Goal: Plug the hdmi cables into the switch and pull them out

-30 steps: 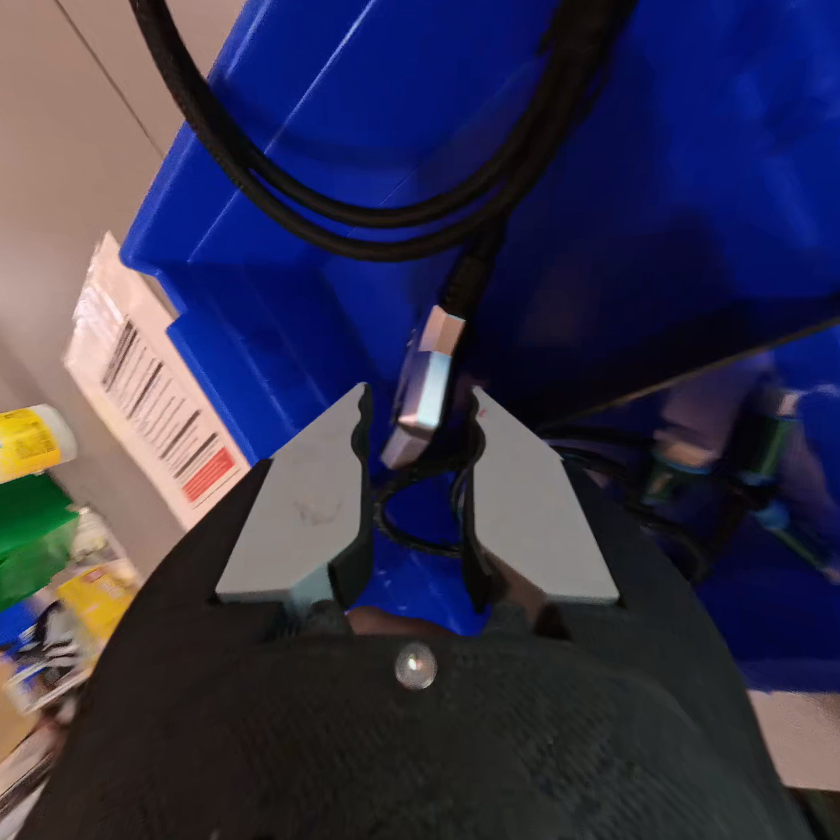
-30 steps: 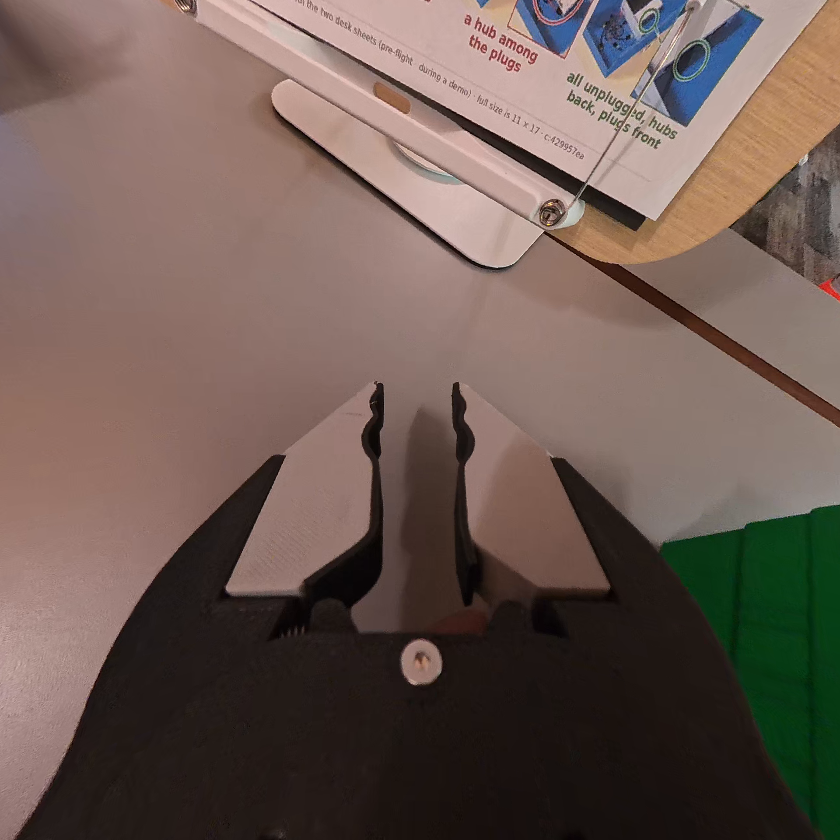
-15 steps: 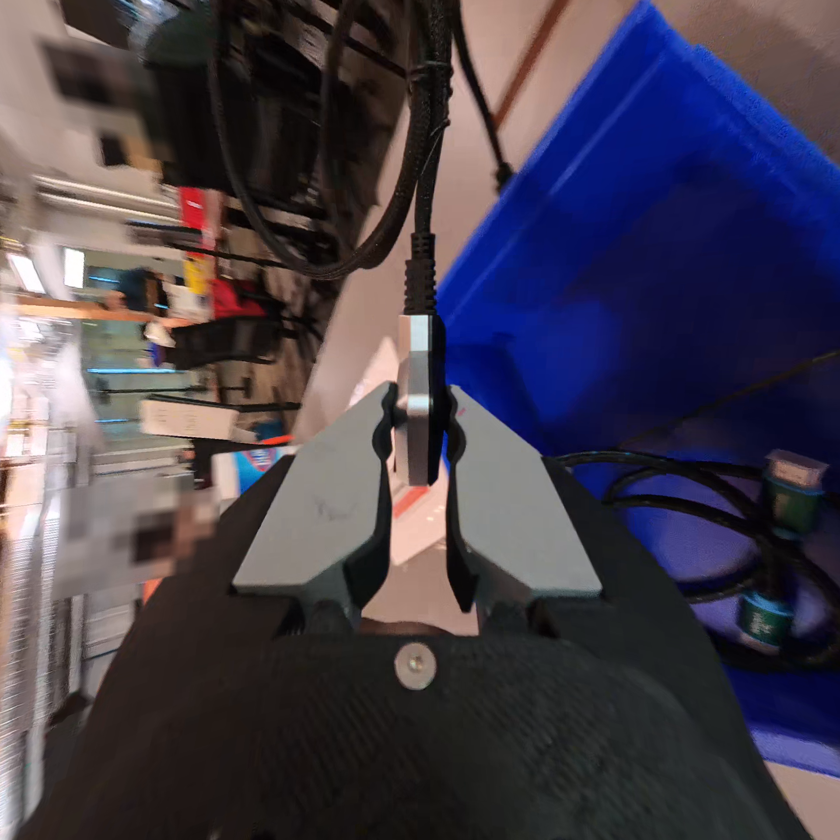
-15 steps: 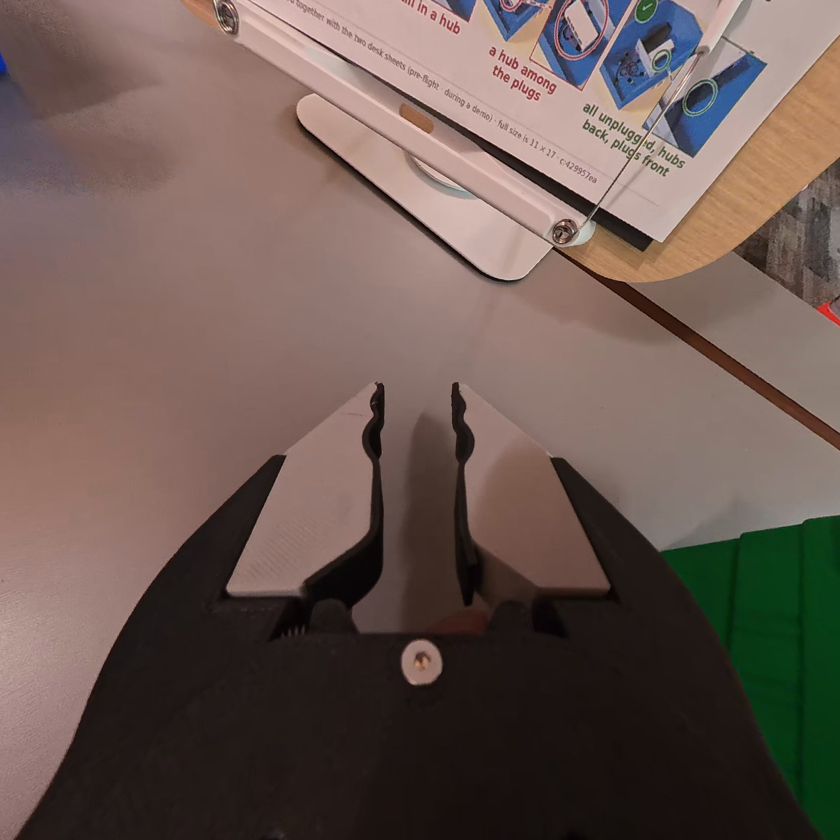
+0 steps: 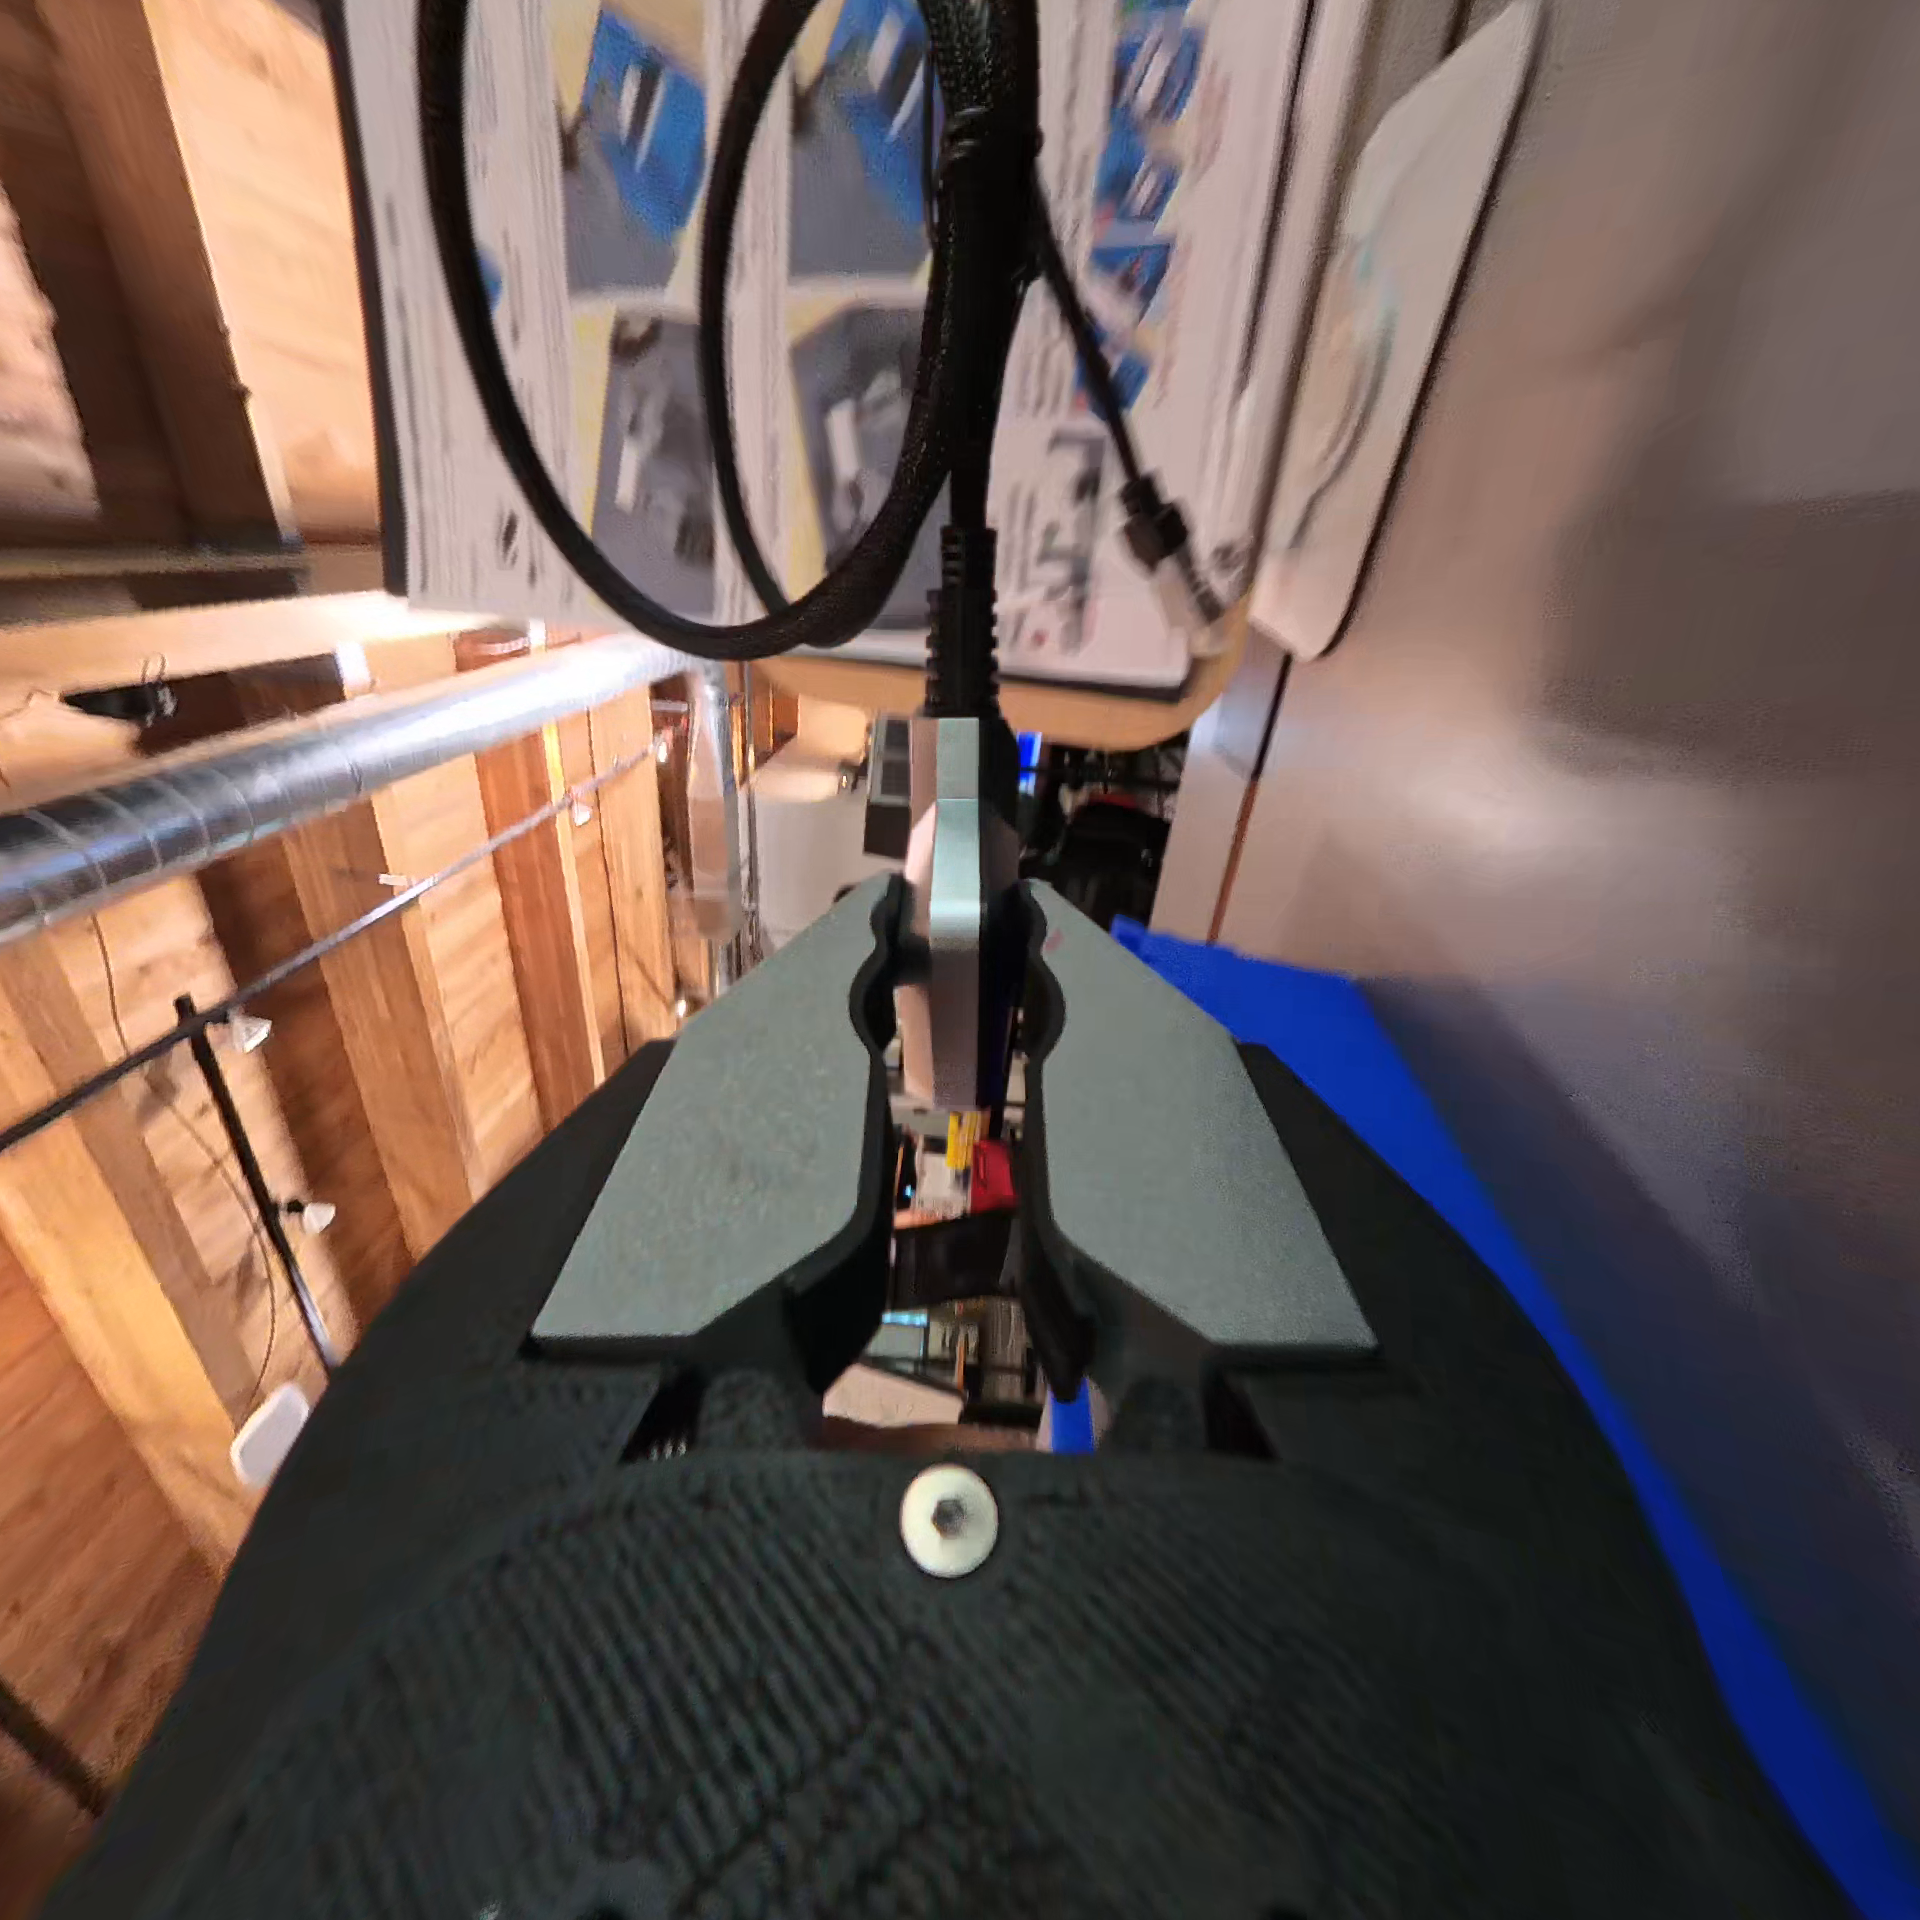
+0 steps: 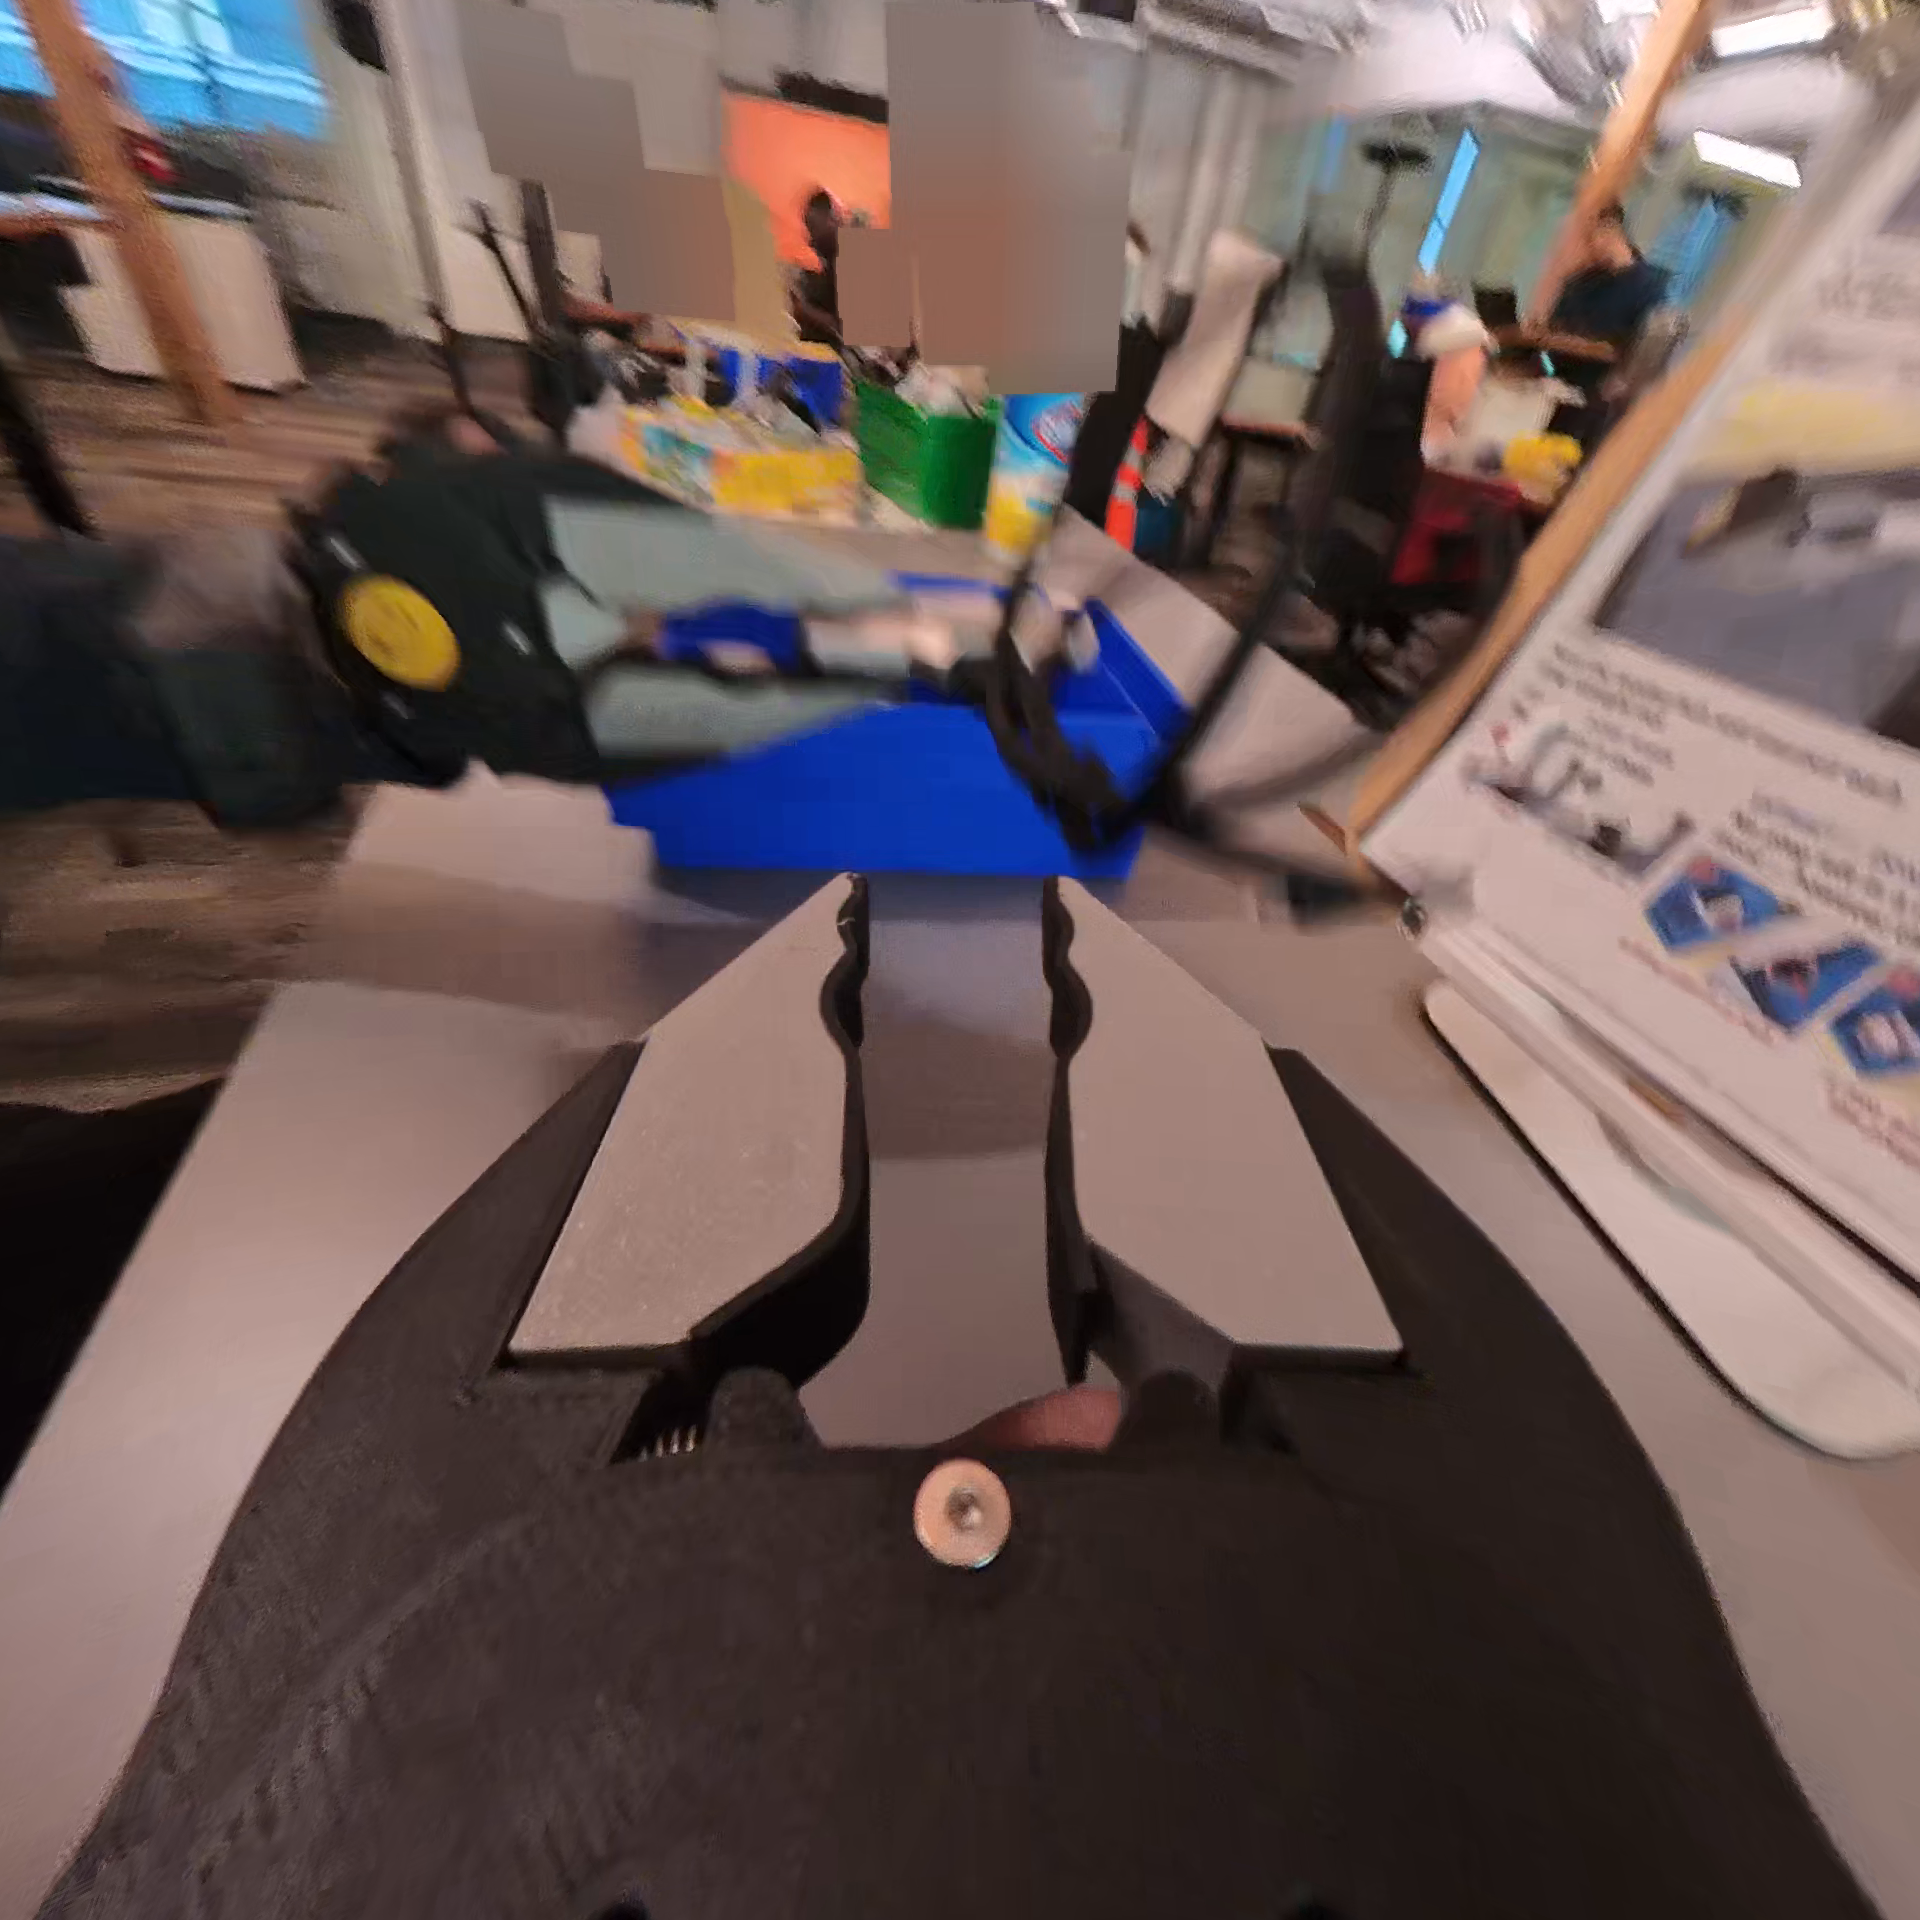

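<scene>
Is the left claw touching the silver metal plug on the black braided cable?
Touching: the left wrist view shows the left claw pinching the silver metal plug.

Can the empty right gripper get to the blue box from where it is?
Probably yes. The right gripper is open and holds nothing, and the blue box sits straight ahead with only bare grey table between them. The left gripper already hangs over it, so space looks tight.

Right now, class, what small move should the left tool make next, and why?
Probably swing the left tool back down toward the blue bin. It grips the silver plug with black cable dangling, pointed away from the bin; no switch is visible.
</scene>
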